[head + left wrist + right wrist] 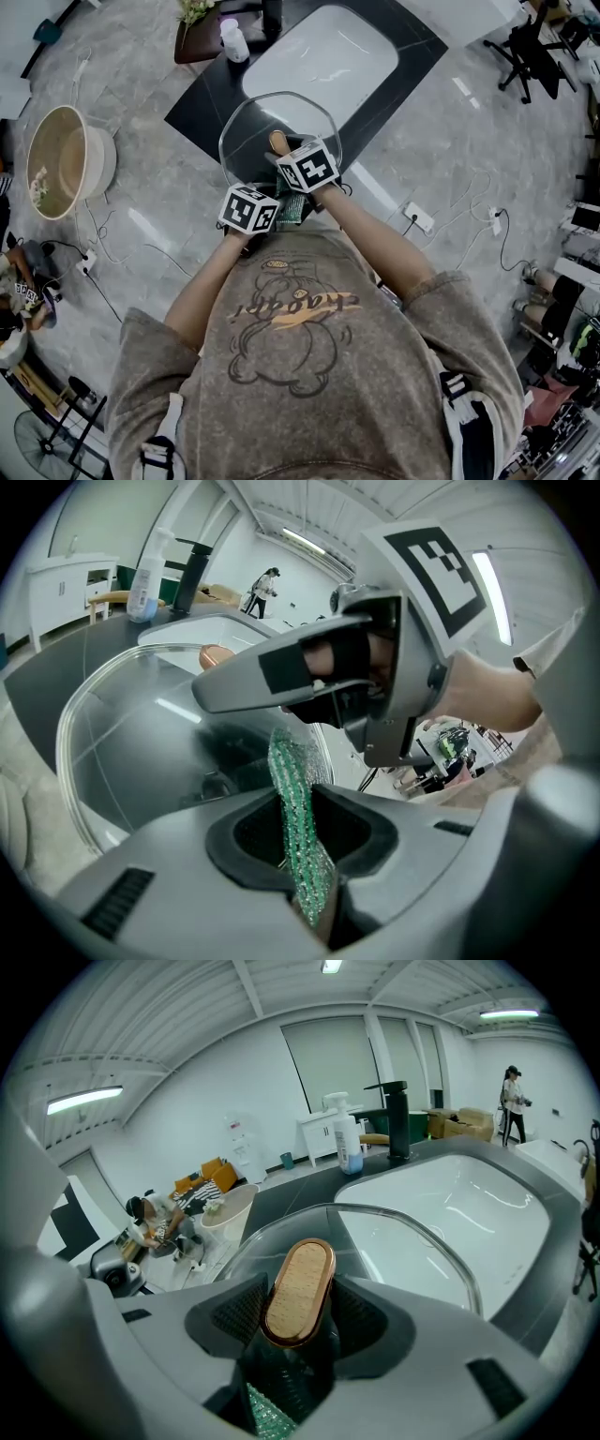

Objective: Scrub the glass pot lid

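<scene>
The glass pot lid (251, 120) is held up on edge over the black counter. My right gripper (285, 150) is shut on its wood-topped, copper-rimmed knob (300, 1290), and the clear rim (422, 1237) curves out beyond the jaws. Just below it, my left gripper (281, 212) is shut on a green sparkly scrub cloth (300, 836). The cloth stands up between the pads, right beside the glass (122, 752); touch cannot be told. In the left gripper view the right gripper (309, 672) reaches across just above the cloth. The cloth's tip (267, 1419) shows under the knob.
A white sink basin (323, 61) is set in the black counter (199, 114), with a black faucet (398, 1119) and a plastic bottle (232, 39) at its far side. A round beige tub (66, 159) and a power strip with cables (417, 217) lie on the floor.
</scene>
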Motion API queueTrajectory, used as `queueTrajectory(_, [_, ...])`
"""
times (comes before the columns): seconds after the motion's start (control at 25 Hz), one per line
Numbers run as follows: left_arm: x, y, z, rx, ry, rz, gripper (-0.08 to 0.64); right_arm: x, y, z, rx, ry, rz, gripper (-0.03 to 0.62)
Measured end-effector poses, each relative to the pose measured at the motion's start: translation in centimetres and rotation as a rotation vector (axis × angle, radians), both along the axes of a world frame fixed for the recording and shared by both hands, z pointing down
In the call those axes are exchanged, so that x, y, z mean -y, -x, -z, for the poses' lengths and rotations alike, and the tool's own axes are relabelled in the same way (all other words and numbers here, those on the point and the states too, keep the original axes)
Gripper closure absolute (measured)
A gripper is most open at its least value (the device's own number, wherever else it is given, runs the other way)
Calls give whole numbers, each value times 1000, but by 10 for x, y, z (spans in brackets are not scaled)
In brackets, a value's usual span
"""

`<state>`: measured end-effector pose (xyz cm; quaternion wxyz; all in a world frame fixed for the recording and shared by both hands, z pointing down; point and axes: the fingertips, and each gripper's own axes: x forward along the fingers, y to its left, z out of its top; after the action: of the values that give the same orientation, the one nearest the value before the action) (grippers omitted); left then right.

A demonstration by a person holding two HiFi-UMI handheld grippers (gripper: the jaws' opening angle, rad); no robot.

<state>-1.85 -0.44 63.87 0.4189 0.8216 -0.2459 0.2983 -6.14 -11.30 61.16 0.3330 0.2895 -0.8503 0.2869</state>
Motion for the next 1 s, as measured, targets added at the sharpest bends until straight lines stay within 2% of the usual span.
queueTrajectory(0.28, [-3, 15, 1, 43, -21, -13, 477, 0, 0, 2, 0, 1, 2, 365])
queueTrajectory(0.52, [-4, 35, -1, 54, -7, 18, 476, 0, -1, 2, 3, -1, 1, 365])
queueTrajectory(0.8, [-2, 69, -3, 92, -11, 81, 472, 0, -2, 0, -1, 2, -4, 365])
queueTrajectory(1.0, [8, 114, -4, 116, -2, 194, 472, 1, -1, 2, 1, -1, 0, 365])
